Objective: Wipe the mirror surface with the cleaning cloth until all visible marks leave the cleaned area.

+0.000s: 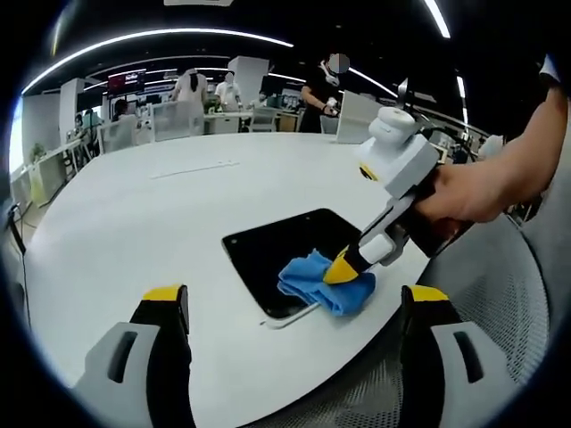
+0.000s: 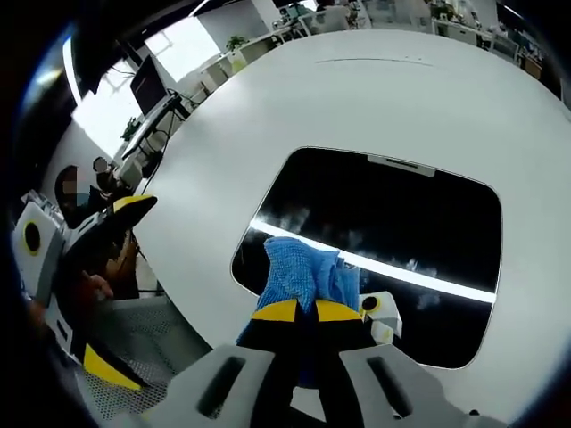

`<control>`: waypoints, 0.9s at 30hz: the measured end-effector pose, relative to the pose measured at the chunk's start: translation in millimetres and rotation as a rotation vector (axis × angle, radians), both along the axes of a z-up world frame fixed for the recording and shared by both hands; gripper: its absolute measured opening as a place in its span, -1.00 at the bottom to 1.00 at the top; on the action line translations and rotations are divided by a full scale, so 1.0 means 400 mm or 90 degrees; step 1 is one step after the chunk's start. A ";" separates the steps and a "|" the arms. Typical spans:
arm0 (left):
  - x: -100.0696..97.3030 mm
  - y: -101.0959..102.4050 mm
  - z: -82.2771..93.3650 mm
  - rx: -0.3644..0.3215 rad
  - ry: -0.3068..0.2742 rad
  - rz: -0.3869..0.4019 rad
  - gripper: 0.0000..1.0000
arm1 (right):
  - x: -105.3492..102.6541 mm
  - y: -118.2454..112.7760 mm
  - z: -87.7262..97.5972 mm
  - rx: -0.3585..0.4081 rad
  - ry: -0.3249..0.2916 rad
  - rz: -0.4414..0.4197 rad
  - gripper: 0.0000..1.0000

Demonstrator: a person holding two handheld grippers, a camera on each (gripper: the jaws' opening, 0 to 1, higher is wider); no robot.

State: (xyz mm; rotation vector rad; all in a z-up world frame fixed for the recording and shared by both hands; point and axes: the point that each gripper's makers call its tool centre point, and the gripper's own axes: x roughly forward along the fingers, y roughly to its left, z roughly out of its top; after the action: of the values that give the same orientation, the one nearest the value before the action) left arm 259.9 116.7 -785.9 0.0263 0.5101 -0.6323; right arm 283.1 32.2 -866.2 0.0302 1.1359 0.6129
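Right gripper view: right gripper [image 2: 308, 311] presses cloth [image 2: 306, 272] onto mirror [image 2: 419, 214].

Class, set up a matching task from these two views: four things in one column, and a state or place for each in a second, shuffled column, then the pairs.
Things:
1. cloth
2. mirror
3. left tool
4. table

States or places:
A. open, holding nothing
B. white, bearing the mirror
C. blue, clamped in the right tool
D. dark, flat, with smudges beside a light streak

Pairs: 1-C, 2-D, 3-A, 4-B
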 end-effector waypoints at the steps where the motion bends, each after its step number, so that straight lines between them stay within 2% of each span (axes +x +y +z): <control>1: 0.000 0.001 -0.001 0.002 -0.001 0.000 0.96 | 0.000 -0.001 0.000 0.000 -0.001 0.000 -1.00; 13: -0.001 -0.001 -0.004 0.006 0.002 -0.006 0.93 | 0.001 -0.042 0.001 0.008 -0.008 -0.020 -1.00; 20: 0.000 0.000 -0.005 0.004 0.004 -0.004 0.92 | 0.001 -0.084 0.000 0.009 -0.008 -0.035 -1.00; 27: 0.001 0.001 -0.006 0.004 0.003 -0.001 0.90 | 0.001 -0.094 -0.001 0.010 -0.005 -0.042 -1.00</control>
State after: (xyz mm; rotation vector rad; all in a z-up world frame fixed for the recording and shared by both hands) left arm 260.4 117.3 -788.3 0.0313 0.5175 -0.6325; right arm 283.5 -5.3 -866.5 0.0780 1.1183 0.5626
